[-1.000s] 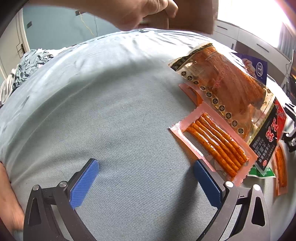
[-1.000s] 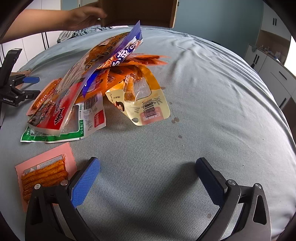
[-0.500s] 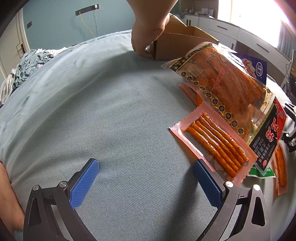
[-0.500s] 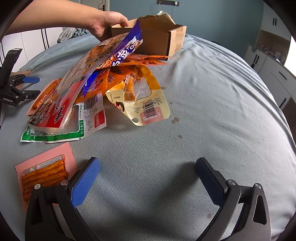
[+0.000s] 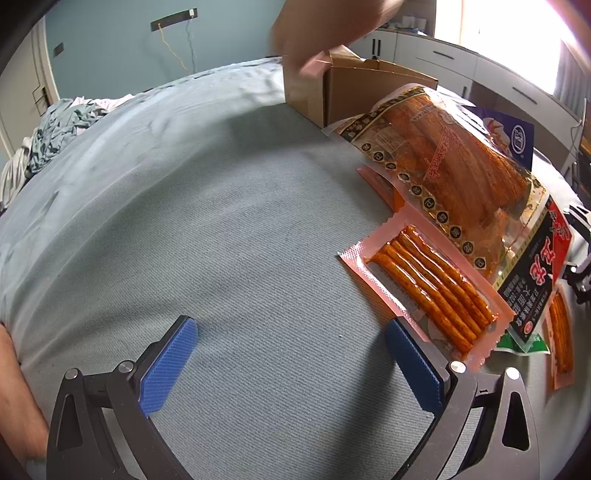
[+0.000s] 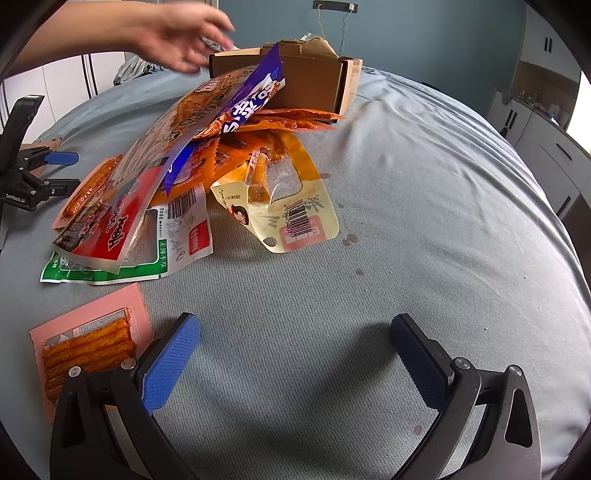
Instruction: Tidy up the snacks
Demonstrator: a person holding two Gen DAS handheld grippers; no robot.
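A pile of snack packets lies on a blue-grey cloth. A large orange strip packet (image 5: 447, 166) (image 6: 177, 125) tops it, with a purple packet (image 6: 255, 107), a yellow sausage packet (image 6: 280, 206) and a green-edged packet (image 6: 110, 266) beside it. A pink packet of orange sticks (image 5: 428, 284) lies by my left gripper's right finger; another pink packet (image 6: 88, 343) lies by my right gripper's left finger. A brown cardboard box (image 5: 354, 88) (image 6: 306, 85) stands behind the pile. My left gripper (image 5: 291, 365) and right gripper (image 6: 295, 362) are open and empty.
A person's bare hand (image 6: 177, 33) hovers at the box's left end; it shows blurred in the left wrist view (image 5: 325, 33). Crumpled cloth (image 5: 59, 129) lies far left. White cabinets (image 5: 498, 85) stand behind. The left gripper (image 6: 33, 177) shows at the right wrist view's left edge.
The hand set the cardboard box down behind the snack pile and is now lifting away from it. Both grippers have stayed still and open.
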